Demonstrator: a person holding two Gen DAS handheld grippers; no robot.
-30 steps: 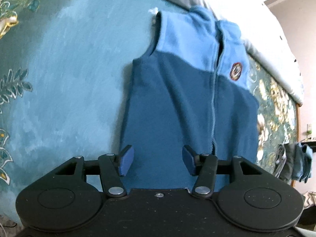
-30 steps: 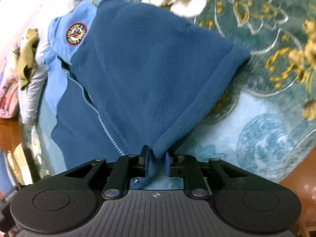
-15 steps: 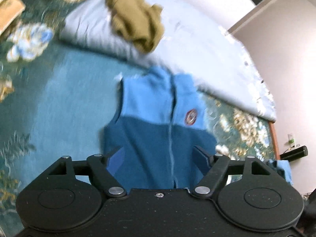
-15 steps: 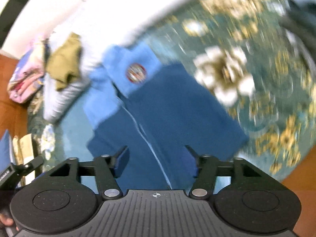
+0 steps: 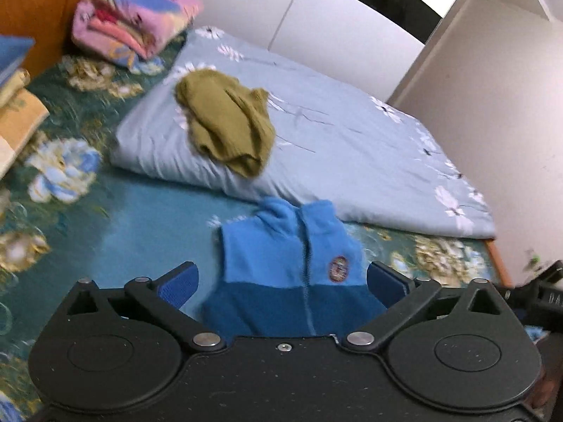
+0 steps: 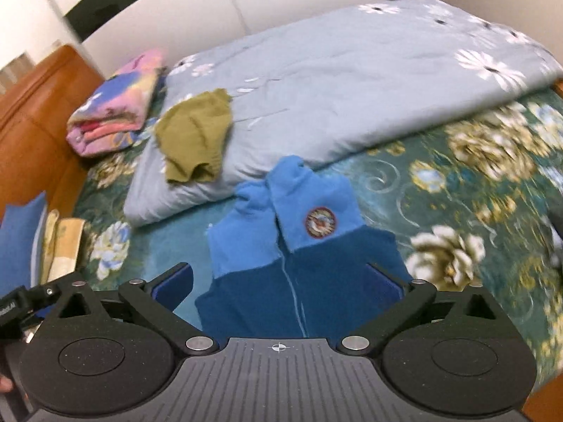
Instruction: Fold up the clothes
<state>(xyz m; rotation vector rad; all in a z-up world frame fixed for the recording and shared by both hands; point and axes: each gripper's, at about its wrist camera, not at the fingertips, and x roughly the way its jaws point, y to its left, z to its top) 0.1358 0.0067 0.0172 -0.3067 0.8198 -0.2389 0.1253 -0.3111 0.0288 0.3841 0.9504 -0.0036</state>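
Note:
A two-tone blue fleece vest (image 5: 288, 274) (image 6: 299, 256) with a round chest badge (image 6: 319, 222) lies flat, zipped, on a teal flowered bedspread (image 5: 140, 225). My left gripper (image 5: 281, 281) hangs well above the vest's lower half, its jaws opening wide, with nothing pressed between the blue pads (image 5: 177, 283). My right gripper (image 6: 279, 283) is likewise raised over the vest, jaws opening wide, with only air between them. The vest's hem is hidden behind both gripper bodies. An olive green garment (image 5: 227, 126) (image 6: 193, 137) lies crumpled on the pale quilt.
A folded pale blue flowered quilt (image 5: 352, 133) (image 6: 352, 81) runs along the far side of the bed. A folded pink patterned blanket (image 5: 130, 24) (image 6: 116, 112) sits by the wooden headboard (image 6: 31, 123). Stacked folded cloths (image 5: 17, 112) lie at the left. The other gripper's body (image 5: 542, 299) shows at the right edge.
Both grippers let go of the vest's bottom edge, opened wide and rose away from the bed. The vest now lies flat, smaller in view, with the quilt and olive garment showing.

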